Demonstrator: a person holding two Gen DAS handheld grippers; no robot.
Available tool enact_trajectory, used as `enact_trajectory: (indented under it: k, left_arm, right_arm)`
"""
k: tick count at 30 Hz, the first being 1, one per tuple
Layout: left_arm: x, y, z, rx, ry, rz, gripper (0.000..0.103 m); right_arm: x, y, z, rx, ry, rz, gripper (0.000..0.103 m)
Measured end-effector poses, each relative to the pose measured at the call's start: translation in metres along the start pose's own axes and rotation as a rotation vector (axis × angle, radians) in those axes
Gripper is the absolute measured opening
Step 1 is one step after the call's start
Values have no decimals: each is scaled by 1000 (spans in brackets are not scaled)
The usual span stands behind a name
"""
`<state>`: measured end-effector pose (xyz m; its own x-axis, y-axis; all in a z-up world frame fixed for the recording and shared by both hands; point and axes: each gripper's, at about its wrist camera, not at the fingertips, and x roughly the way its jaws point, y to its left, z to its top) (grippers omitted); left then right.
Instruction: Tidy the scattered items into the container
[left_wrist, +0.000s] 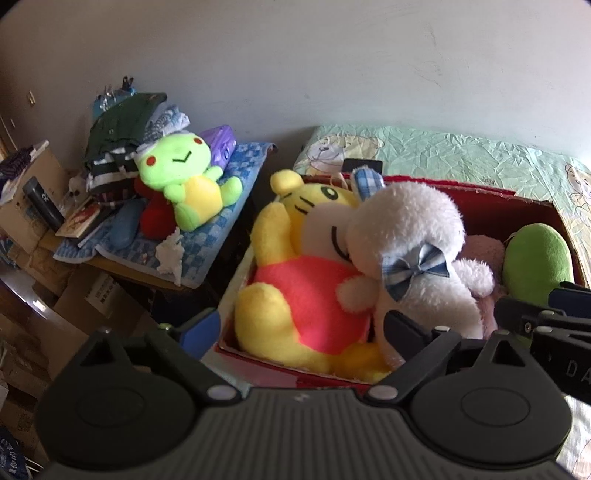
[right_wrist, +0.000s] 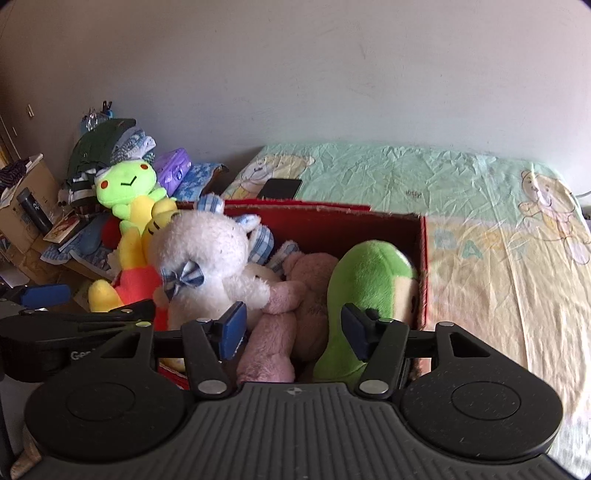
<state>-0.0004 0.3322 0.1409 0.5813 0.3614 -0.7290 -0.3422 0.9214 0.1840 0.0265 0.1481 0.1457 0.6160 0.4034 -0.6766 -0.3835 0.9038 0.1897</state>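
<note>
A red cardboard box stands on the bed and holds several plush toys: a yellow bear in a red shirt, a white bunny with a blue checked bow, a pink plush and a green plush. My left gripper is open just above the yellow bear and the box's left end. My right gripper is open over the pink and green plush. Neither holds anything.
A neon green frog plush sits on a cluttered side table with a blue checked cloth, clothes, books and a purple pack. A black phone lies on the bed sheet behind the box. Cardboard boxes stand at left.
</note>
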Motion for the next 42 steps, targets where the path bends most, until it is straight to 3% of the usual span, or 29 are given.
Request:
enact_trajectory:
  k: [4,8,19,25,32,35,42]
  left_arm:
    - [-39,-6,9,24,-106,-26,101]
    - [-63,-29,12,74,-183,-103,103]
    - [-71,-88,-15,207,-144,-322,103]
    - [-72,-109,-41,255,-82,-408,103]
    - [-89,-137,-60,288,-64,-417,103]
    - [-88,-148,-66,269,-20,-416,103]
    - [-86,-158,-77,198,17,-304,103]
  right_arm:
    - [-21,-23,7,71,-41,-29,65]
    - [-39,-45,2,125,-71,-129,65]
    - [-63,-90,-52,290,-39,-404,67]
    - [-68,-112,-85,373,18,-448,67]
    - [-70,-129,-91,338,44,-435,68]
    - [-71,-138,-93,315,58,-416,72]
    - [-63,-141,-91,234,74,-342,72]
